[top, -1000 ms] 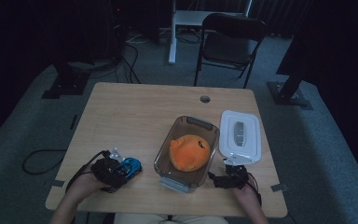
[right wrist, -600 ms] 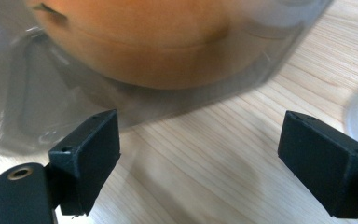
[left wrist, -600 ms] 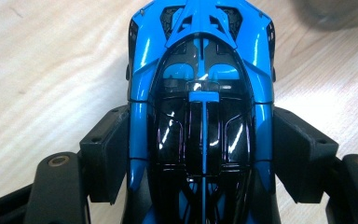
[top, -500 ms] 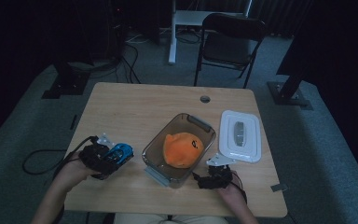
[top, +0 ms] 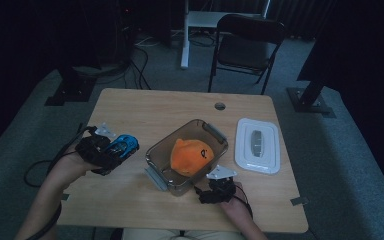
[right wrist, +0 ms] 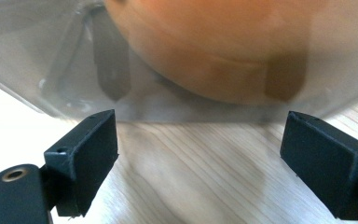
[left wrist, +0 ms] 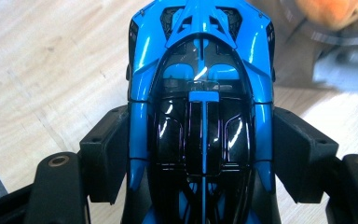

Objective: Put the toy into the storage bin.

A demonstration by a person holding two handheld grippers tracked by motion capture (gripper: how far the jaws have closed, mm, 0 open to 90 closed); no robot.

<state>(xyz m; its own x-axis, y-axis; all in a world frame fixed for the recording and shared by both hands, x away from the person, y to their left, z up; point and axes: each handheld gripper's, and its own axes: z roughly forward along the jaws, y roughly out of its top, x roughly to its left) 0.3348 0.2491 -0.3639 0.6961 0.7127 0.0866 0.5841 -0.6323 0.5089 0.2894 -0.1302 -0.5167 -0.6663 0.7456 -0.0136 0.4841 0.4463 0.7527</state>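
Observation:
A blue and black toy car [top: 121,146] [left wrist: 200,107] is clamped by its sides in my left gripper [top: 111,152] [left wrist: 200,154], lifted off the table at the left. A clear plastic container [top: 187,155] [right wrist: 74,70] sits mid-table, turned askew, with an orange plush toy [top: 191,155] [right wrist: 223,51] inside it. My right gripper [top: 206,192] [right wrist: 200,158] stands open just in front of the container's near wall, nothing between its pads [right wrist: 91,149].
A white lid [top: 258,145] lies flat to the right of the container. The wooden table [top: 155,107] has a small round hole [top: 220,106] near its far edge. A folding chair [top: 247,42] stands beyond the table.
My left gripper rose and drifted left with the car in it. The container slid left and turned askew, with my right gripper following behind it.

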